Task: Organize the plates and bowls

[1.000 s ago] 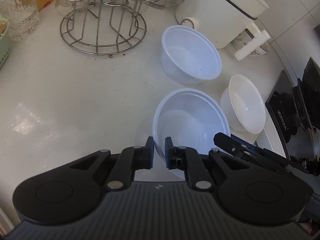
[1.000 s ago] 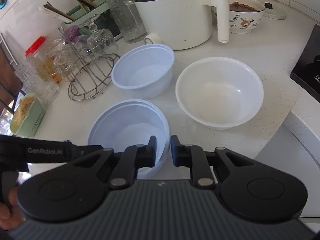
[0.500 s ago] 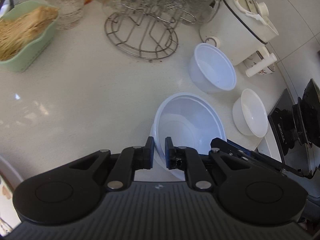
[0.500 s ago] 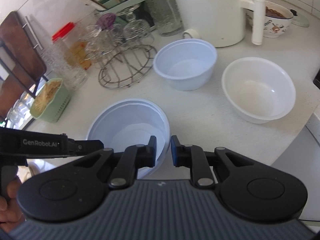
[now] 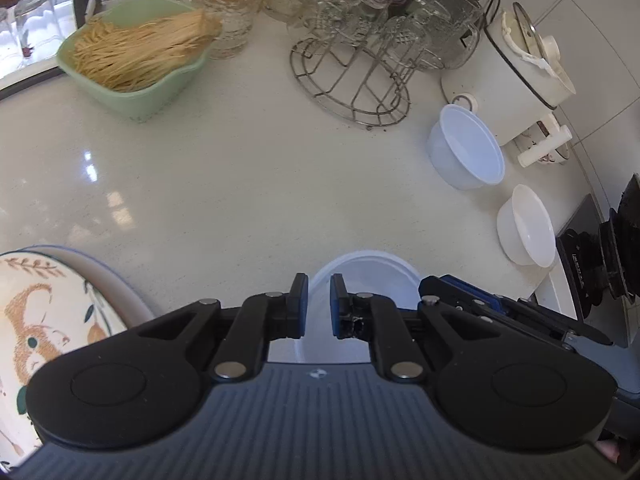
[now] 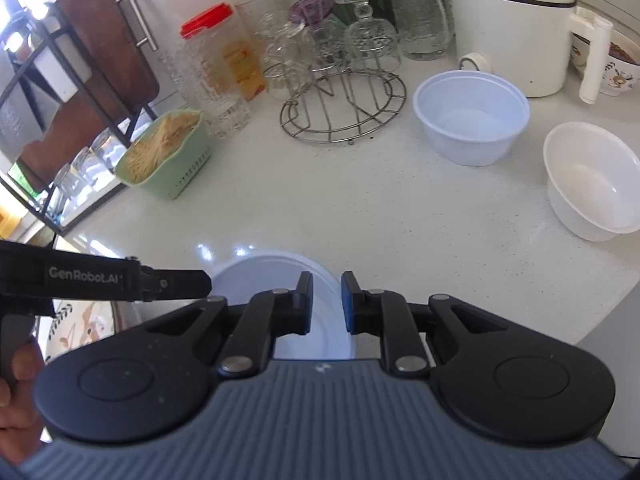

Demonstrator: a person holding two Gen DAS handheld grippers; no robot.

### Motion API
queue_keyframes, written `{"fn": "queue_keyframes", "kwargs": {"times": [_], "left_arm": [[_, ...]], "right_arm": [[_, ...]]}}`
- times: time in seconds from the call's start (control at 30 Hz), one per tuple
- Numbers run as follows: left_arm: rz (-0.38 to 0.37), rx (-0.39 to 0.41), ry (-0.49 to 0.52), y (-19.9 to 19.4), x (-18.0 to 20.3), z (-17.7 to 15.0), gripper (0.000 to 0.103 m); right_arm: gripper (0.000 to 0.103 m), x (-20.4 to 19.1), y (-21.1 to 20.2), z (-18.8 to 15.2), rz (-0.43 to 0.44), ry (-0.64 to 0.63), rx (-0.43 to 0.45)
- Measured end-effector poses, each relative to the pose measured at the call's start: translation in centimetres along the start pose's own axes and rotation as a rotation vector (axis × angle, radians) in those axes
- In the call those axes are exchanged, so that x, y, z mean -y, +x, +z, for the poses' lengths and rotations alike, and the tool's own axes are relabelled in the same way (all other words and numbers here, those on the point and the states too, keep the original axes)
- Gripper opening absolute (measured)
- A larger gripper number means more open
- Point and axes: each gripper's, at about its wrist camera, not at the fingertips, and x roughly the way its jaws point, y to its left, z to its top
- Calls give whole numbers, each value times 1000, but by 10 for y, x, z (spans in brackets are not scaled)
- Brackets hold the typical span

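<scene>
Held bowl (image 5: pixel 360 276): near half hidden beneath left gripper (image 5: pixel 319 306). Patterned plate (image 5: pixel 44 312), left of it: cut by frame edge. Floral bowl (image 6: pixel 618 66), far right: mostly behind cooker (image 6: pixel 516 28).

Large pale-blue bowl (image 5: pixel 362 280) upright, its rim pinched between my fingers on both sides. Two smaller bowls, blue (image 6: pixel 472 114) and white (image 6: pixel 592 184), upright on counter.

Right gripper (image 6: pixel 326 304) clamped on rim of pale blue plastic bowl (image 6: pixel 260 276) | left gripper (image 6: pixel 176 284) grips opposite rim | white speckled counter (image 6: pixel 360 216) beneath
</scene>
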Motion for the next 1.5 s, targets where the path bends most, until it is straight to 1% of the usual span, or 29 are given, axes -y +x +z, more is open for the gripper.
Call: {"fn": "queue_keyframes", "kwargs": {"times": [0.17, 0.3, 0.43, 0.63, 0.7, 0.77, 0.83, 0.93, 1.2, 1.4, 1.5], "left_arm": [[-6, -6, -36, -1, -14, -9, 13], [-17, -8, -34, -3, -17, -15, 13], [-15, 12, -23, -11, -16, -17, 13], [-6, 37, 8, -33, -9, -14, 13], [-9, 66, -13, -47, -8, -11, 13], [-17, 78, -15, -58, -5, -9, 14], [-5, 93, 10, -69, 1, -8, 14], [9, 109, 55, -83, 10, -8, 14], [29, 171, 120, -111, 30, -11, 14], [31, 171, 147, -109, 43, -11, 14], [23, 167, 158, -104, 51, -10, 14]], "right_arm": [[18, -1, -2, -3, -22, 17, -1], [18, -4, -6, -4, -35, 13, 8], [18, -8, -13, -3, -36, 12, 21], [18, -11, -33, 3, -28, 32, 63], [18, -13, -42, 6, -20, 42, 82], [18, -14, -52, 9, -12, 58, 105], [18, -16, -61, 13, -2, 66, 123], [18, -21, -72, 17, 2, 45, 148], [19, -25, -95, 22, -3, 21, 209], [19, -16, -103, 21, -26, 23, 234], [19, -9, -107, 20, -51, 21, 254]]}}
